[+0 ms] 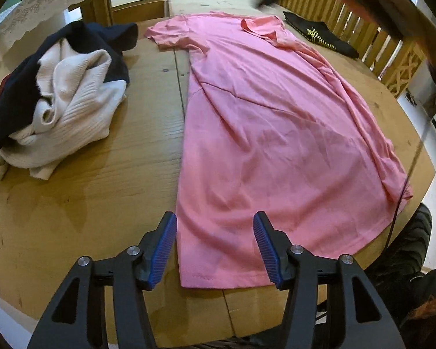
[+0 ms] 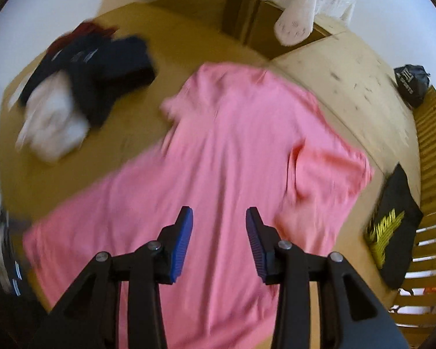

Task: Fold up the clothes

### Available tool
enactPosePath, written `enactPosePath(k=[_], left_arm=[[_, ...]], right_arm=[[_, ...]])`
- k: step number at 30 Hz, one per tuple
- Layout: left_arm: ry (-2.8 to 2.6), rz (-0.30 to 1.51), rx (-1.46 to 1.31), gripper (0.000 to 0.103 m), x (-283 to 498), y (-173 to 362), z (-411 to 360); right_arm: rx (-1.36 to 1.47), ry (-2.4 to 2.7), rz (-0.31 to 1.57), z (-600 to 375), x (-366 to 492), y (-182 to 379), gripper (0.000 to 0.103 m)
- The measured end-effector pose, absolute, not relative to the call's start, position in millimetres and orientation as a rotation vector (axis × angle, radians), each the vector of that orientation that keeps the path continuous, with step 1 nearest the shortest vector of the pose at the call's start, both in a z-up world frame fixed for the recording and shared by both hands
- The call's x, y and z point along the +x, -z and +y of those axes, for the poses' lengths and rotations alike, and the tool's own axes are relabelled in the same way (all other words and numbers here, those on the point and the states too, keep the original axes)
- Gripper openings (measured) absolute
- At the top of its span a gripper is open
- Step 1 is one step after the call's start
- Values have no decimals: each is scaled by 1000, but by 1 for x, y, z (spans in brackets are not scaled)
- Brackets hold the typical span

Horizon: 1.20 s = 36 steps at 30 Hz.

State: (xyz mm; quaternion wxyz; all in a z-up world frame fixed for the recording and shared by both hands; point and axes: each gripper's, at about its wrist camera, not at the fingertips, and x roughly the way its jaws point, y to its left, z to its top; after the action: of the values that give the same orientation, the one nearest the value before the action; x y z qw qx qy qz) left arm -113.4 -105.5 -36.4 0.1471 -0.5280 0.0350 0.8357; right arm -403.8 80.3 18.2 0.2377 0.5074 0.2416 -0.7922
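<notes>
Pink shirt (image 1: 270,133) lies spread flat on my wooden surface (image 1: 101,197), right sleeve folded in. Left tool (image 1: 215,247) hovers over its near hem corner, fingers apart, gripping nothing. Right tool (image 2: 219,241) above the shirt's middle, also apart; that view is blurred. Clothes pile (image 1: 58,99) sits off to the left.

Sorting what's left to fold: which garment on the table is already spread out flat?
The pink cotton T-shirt; the cream ribbed sweater and navy garment lie crumpled in a heap.
</notes>
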Motion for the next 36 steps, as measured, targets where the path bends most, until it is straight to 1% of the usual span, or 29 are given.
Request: enactPosePath(k=[1,3,4,5,6,7,10,13,18,24,25,28,31,36], left_arm=[[-2397,107,-1519,53,-114,37,-105],[-2359,99,-1515,48,-116,41,-103],[-2339,95,-1512,39,-117,42,-102],[-2321,89,-1498,25,-117,43,-102],[-2303,82,-1484,16,-117,43,-103],[-2285,76,-1470,3,-117,43,-103],[-2259,50,-1443,4,-118,44,-106],[-2231,-1,-1426,4,-120,45,-113],[-2183,-83,-1396,3,-124,45,-123],[-2154,-107,-1381,3,-124,47,-130],[-2155,-110,-1377,3,-124,47,-132],[-2153,-118,-1371,3,-124,47,-136],[-2151,-113,-1367,3,-124,48,-136],[-2144,-103,-1364,3,-123,49,-138]], right_arm=[[1394,2176,651,71,-414,-16,38],[1400,2186,628,52,-433,-11,38],[1403,2191,617,43,-443,-8,38],[1406,2196,605,34,-453,-6,38],[1409,2201,594,24,-463,-3,38],[1412,2206,582,15,-473,-1,38],[1420,2221,548,-13,-502,7,39],[1472,2192,556,-45,-529,32,40],[1526,2214,662,-88,-551,62,40],[1617,2274,793,-110,-567,78,41],[1633,2278,776,-110,-569,78,41],[1726,2244,593,-107,-576,78,41],[1765,2232,473,-105,-580,78,41],[1762,2243,494,-107,-578,80,41]])
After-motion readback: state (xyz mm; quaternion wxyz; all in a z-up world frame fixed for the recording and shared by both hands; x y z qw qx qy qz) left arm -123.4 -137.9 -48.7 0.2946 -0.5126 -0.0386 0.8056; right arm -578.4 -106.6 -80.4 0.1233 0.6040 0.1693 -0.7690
